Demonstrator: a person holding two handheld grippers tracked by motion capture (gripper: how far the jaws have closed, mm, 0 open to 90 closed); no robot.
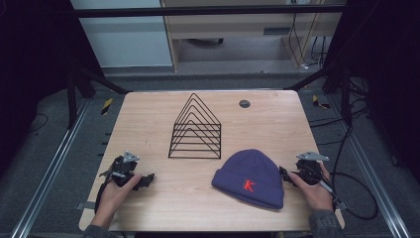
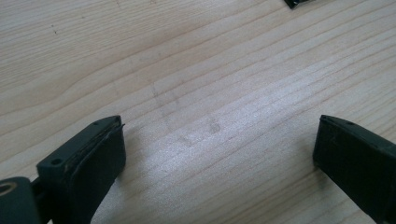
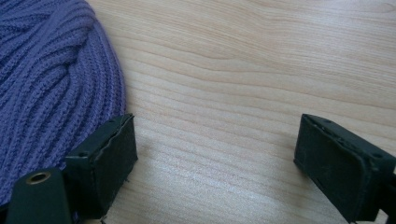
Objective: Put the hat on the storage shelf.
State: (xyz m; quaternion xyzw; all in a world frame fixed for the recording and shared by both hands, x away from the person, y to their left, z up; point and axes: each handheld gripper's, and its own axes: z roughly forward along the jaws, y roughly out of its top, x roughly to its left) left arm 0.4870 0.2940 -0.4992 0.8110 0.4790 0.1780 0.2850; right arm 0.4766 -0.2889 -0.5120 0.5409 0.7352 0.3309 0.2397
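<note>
Left gripper (image 1: 144, 179) low over bare table, jaws spread, empty. Right gripper (image 1: 284, 174) jaws spread, empty, just beside purple knit beanie (image 1: 250, 177) with red K. Black wire rack (image 1: 196, 128) mid-table. Light wood tabletop (image 1: 148, 124); grey floor, cables, dark frame around.

Lab workspace, metal frame (image 1: 208, 11), floor rails (image 1: 47, 173), loose cables (image 1: 307, 44)

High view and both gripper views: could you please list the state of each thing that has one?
Beanie: flat on the table, cuff folded, red K up, ungripped.
Wire rack: upright, empty.
Left gripper: open, over bare wood.
Right gripper: open, one jaw beside the beanie.
</note>
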